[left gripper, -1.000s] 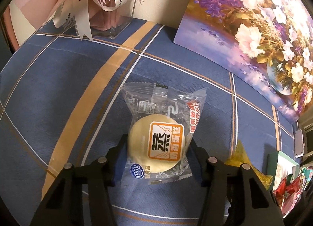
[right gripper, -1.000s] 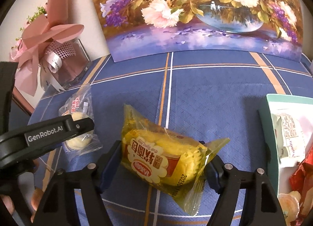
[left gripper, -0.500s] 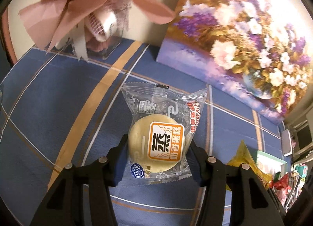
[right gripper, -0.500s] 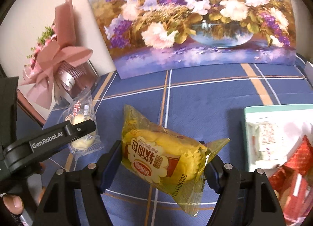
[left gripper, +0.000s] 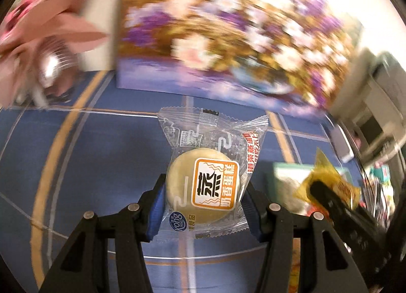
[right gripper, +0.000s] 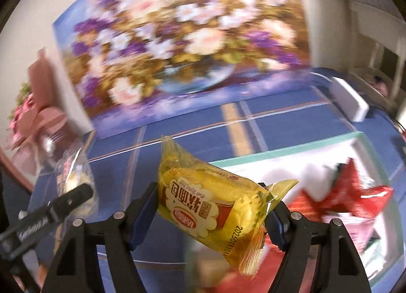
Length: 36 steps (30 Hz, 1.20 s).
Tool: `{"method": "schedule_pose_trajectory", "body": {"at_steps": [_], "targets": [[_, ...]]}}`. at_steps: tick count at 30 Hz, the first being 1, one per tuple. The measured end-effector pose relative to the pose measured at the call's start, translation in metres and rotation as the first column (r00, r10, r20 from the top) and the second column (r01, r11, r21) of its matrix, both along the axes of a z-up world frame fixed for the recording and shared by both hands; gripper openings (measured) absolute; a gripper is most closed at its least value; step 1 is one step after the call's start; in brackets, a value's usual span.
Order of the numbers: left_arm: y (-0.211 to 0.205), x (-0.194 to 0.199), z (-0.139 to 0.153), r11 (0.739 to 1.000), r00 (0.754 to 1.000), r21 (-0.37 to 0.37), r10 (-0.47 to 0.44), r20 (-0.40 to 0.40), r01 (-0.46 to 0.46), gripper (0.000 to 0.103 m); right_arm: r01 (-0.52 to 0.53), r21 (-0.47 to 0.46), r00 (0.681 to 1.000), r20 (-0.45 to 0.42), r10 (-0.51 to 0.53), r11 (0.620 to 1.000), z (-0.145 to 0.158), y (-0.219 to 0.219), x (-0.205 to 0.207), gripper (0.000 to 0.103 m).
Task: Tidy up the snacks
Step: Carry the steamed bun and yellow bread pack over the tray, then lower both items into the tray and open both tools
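The left gripper (left gripper: 204, 200) pinches the round cake packet (left gripper: 206, 189); the right gripper (right gripper: 212, 213) pinches the yellow bread packet (right gripper: 215, 206). Better lower each gently into the green-rimmed box (right gripper: 291, 152) at right.

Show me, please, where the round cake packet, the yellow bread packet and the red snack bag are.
round cake packet (left gripper: 203, 191), left wrist view, on the pale cake
yellow bread packet (right gripper: 210, 201), right wrist view, on its printed front
red snack bag (right gripper: 355, 191), right wrist view, on its middle
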<state>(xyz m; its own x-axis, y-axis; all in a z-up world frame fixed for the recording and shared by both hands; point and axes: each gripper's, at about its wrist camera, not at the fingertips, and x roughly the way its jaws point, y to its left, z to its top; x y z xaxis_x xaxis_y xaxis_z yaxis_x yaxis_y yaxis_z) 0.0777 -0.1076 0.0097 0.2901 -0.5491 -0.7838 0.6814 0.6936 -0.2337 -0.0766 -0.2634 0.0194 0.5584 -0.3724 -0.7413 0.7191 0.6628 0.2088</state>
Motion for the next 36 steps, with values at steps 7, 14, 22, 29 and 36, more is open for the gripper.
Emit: {"method": "schedule_pose_trajectory", "body": {"at_steps": [7,14,22,29,36], "targets": [[-0.048,-0.056,-0.010,0.984,0.984,0.027,-0.177,0.022,0.177,0.056,0.113,0.022,0.994,-0.015,-0.113,0.993,-0.009,-0.036,-0.041,0.078],[-0.078,-0.091,-0.023,0.962,0.963,0.067,-0.268,0.025,0.266,0.056,0.178,0.021,0.984,-0.009,-0.178,0.984,-0.011,-0.054,-0.075,0.078],[-0.096,-0.104,-0.031,0.952,0.955,0.088,-0.295,0.021,0.292,0.057,0.196,0.030,0.980,0.034,-0.197,0.980,-0.009,-0.062,-0.091,0.077],[-0.091,-0.100,-0.031,0.959,0.961,0.073,-0.275,0.009,0.274,0.072,0.185,0.019,0.982,0.029,-0.185,0.983,-0.008,-0.061,-0.092,0.077],[-0.075,-0.088,-0.022,0.974,0.976,0.066,-0.217,0.002,0.217,0.074,0.154,0.026,0.988,0.026,-0.154,0.988,-0.008,-0.058,-0.092,0.078]]}}
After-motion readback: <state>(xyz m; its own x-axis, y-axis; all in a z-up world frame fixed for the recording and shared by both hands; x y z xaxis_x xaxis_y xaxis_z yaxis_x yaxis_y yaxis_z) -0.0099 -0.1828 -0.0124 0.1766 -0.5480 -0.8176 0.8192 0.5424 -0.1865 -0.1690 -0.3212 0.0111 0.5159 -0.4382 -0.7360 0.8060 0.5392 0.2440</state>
